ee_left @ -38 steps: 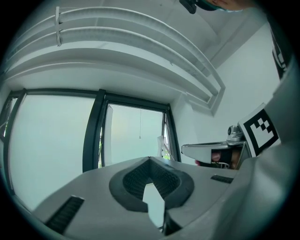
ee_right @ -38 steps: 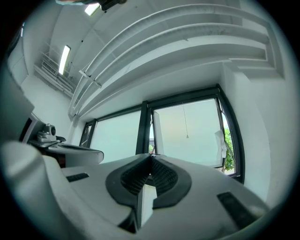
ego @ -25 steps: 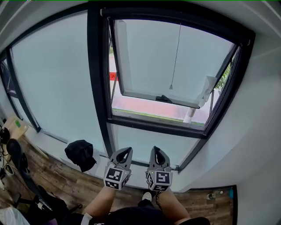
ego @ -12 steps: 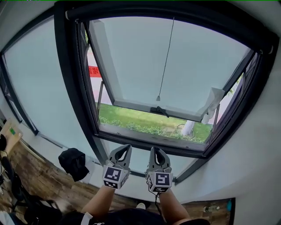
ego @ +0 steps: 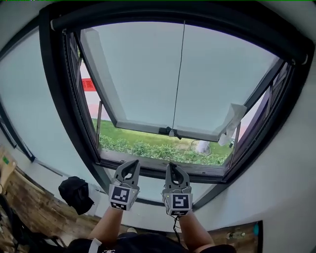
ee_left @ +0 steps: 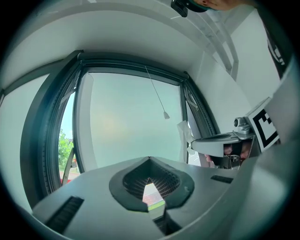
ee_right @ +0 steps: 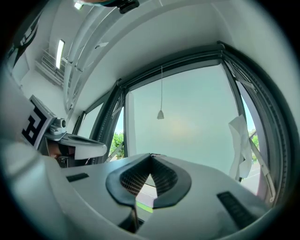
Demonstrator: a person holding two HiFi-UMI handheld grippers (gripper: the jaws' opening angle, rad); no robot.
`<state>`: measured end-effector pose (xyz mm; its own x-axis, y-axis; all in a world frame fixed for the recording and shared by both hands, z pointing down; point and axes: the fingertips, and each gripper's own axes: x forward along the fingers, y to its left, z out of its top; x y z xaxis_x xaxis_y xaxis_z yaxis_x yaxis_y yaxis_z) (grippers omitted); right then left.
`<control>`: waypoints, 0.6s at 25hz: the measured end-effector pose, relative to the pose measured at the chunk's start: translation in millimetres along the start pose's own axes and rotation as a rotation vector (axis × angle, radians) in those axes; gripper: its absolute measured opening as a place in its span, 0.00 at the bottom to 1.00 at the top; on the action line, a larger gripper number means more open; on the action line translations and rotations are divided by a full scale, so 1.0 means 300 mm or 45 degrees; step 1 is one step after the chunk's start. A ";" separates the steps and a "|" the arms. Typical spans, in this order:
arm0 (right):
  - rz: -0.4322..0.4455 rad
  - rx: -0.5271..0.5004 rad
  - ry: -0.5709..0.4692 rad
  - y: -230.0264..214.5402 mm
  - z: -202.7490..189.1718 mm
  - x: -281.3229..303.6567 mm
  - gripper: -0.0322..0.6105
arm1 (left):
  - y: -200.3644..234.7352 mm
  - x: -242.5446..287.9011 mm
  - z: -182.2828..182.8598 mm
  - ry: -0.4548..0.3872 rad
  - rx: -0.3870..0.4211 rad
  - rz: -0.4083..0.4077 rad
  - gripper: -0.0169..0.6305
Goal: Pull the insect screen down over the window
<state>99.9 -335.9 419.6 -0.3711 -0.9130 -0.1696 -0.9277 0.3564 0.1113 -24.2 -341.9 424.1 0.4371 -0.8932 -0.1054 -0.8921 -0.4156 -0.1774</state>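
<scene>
A dark-framed window (ego: 64, 99) has its sash (ego: 148, 79) tilted open outward. The screen stays rolled up in the black housing (ego: 173, 12) along the top. From it a thin pull cord (ego: 177, 74) hangs down to a small bob (ego: 171, 132), which also shows as the bob (ee_left: 166, 115) and the bob (ee_right: 160, 114) in the gripper views. My left gripper (ego: 131, 164) (ee_left: 149, 159) and right gripper (ego: 172, 167) (ee_right: 151, 155) are side by side below the sill, pointing up at the window. Both are shut with nothing in them, well short of the bob.
A white rag (ego: 232, 121) hangs on the sash's right stay. A black handle (ego: 163, 130) sits on the sash's lower rail. A black bag (ego: 75, 192) lies by the wall at lower left, above a wooden floor (ego: 29, 212). A white wall (ego: 286, 173) closes the right side.
The view has come closer to the window and shifted, so the opening fills more of the frame. The cord now hangs right above the two grippers. Both grippers stay shut, slightly further left.
</scene>
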 end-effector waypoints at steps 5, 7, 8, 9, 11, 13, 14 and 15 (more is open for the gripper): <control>-0.078 -0.148 -0.092 -0.086 0.110 0.000 0.06 | 0.051 0.065 0.139 -0.082 0.272 -0.028 0.04; -0.116 -0.282 -0.116 -0.122 0.167 -0.001 0.06 | 0.072 0.082 0.218 -0.118 0.423 -0.035 0.04; -0.135 -0.359 -0.133 -0.140 0.203 0.001 0.06 | 0.089 0.089 0.261 -0.138 0.496 -0.034 0.04; -0.152 -0.445 -0.154 -0.157 0.243 0.002 0.06 | 0.109 0.095 0.306 -0.160 0.571 -0.027 0.04; -0.177 -0.633 -0.190 -0.188 0.333 0.003 0.06 | 0.153 0.106 0.398 -0.193 0.751 0.004 0.04; -0.200 -0.803 -0.214 -0.218 0.425 0.005 0.06 | 0.201 0.115 0.488 -0.203 0.945 0.046 0.04; -0.214 -0.870 -0.222 -0.234 0.470 0.009 0.06 | 0.227 0.120 0.534 -0.204 1.031 0.070 0.04; -0.228 -0.928 -0.221 -0.254 0.513 0.016 0.06 | 0.254 0.124 0.583 -0.205 1.103 0.095 0.04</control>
<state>162.4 -336.8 259.8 -0.2749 -0.8787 -0.3902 -0.7348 -0.0697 0.6747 -55.9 -376.9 235.5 0.4505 -0.8505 -0.2714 -0.5474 -0.0230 -0.8366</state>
